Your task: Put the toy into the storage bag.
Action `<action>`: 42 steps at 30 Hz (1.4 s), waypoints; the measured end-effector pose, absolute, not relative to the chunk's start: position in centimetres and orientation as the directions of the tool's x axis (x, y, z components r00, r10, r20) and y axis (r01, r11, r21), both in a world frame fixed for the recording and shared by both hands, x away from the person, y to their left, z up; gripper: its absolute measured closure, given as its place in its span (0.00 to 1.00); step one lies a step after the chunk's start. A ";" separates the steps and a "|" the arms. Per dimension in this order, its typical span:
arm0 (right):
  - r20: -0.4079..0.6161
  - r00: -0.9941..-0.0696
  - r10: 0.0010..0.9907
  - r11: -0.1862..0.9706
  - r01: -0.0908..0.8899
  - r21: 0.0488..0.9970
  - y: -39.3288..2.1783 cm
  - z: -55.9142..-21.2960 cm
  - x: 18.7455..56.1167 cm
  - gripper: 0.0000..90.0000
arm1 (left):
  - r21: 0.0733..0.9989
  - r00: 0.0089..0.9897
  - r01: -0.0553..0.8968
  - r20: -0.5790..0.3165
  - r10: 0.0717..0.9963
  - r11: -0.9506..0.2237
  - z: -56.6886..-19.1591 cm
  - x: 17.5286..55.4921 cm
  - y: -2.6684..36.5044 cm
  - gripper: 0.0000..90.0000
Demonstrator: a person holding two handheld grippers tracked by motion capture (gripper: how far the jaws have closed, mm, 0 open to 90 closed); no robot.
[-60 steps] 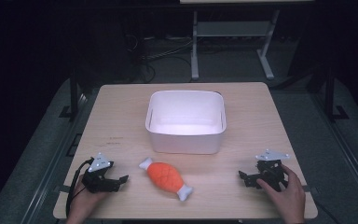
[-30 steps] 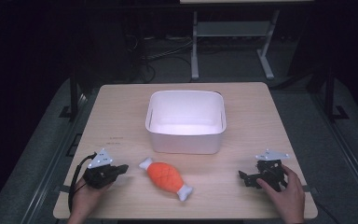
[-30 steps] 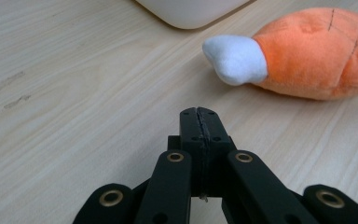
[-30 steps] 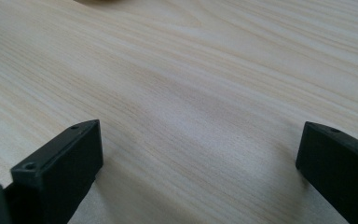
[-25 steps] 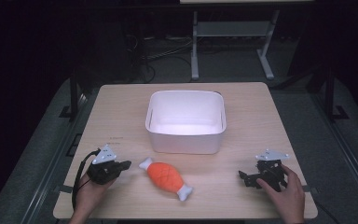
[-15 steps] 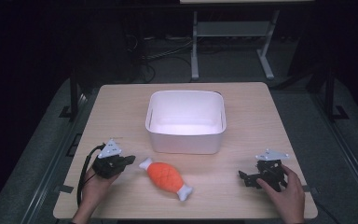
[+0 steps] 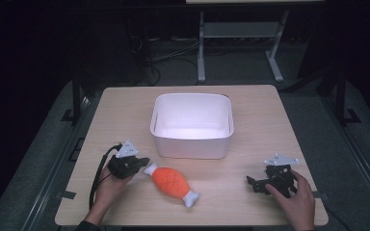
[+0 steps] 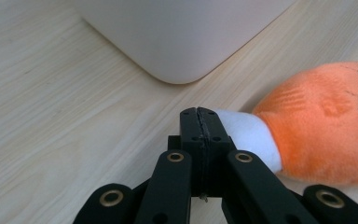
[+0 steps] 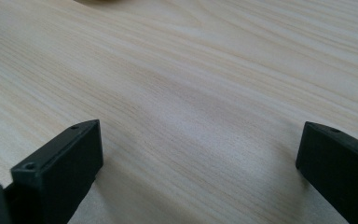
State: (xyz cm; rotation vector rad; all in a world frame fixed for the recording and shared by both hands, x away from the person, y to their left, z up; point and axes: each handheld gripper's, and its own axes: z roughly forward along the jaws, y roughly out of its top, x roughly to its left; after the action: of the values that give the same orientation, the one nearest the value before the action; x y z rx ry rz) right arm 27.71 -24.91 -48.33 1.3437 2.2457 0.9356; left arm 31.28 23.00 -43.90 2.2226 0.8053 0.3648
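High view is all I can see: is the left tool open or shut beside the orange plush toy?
Observer: Shut. In the left gripper view the left tool has its jaws pressed together, with nothing between them.
Operator: Where is the toy from its tip?
Observer: The white end of the orange plush toy lies right beside the closed tip, not gripped.
Operator: And the right tool?
Observer: In the right gripper view the right tool has its jaws wide apart over bare table.
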 end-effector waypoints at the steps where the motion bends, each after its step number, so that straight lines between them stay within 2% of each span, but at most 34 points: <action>1: 0.028 -0.483 0.875 0.328 0.637 0.698 -24.9 -48.3 27.7 0.00 | 0.715 0.769 0.432 0.025 0.638 -0.549 -44.0 31.3 22.6 1.00; 22: 0.028 -0.483 0.875 0.329 0.636 0.698 -24.9 -48.3 27.7 0.00 | 0.720 0.814 0.388 0.026 0.581 -0.575 -44.1 31.9 18.9 1.00; 37: 0.028 -0.483 0.875 0.329 0.636 0.698 -24.9 -48.3 27.7 0.00 | 0.726 0.865 0.322 0.034 0.500 -0.607 -43.9 32.1 14.1 1.00; 42: 0.028 -0.483 0.875 0.329 0.636 0.698 -24.9 -48.3 27.7 0.00 | 0.734 0.864 0.313 0.043 0.501 -0.603 -43.6 31.9 14.2 0.98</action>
State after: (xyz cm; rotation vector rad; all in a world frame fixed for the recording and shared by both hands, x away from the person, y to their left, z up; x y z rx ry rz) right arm 27.71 -24.91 -48.33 1.3428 2.2457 0.9355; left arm 31.90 14.19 -43.63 2.2619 0.5857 0.3148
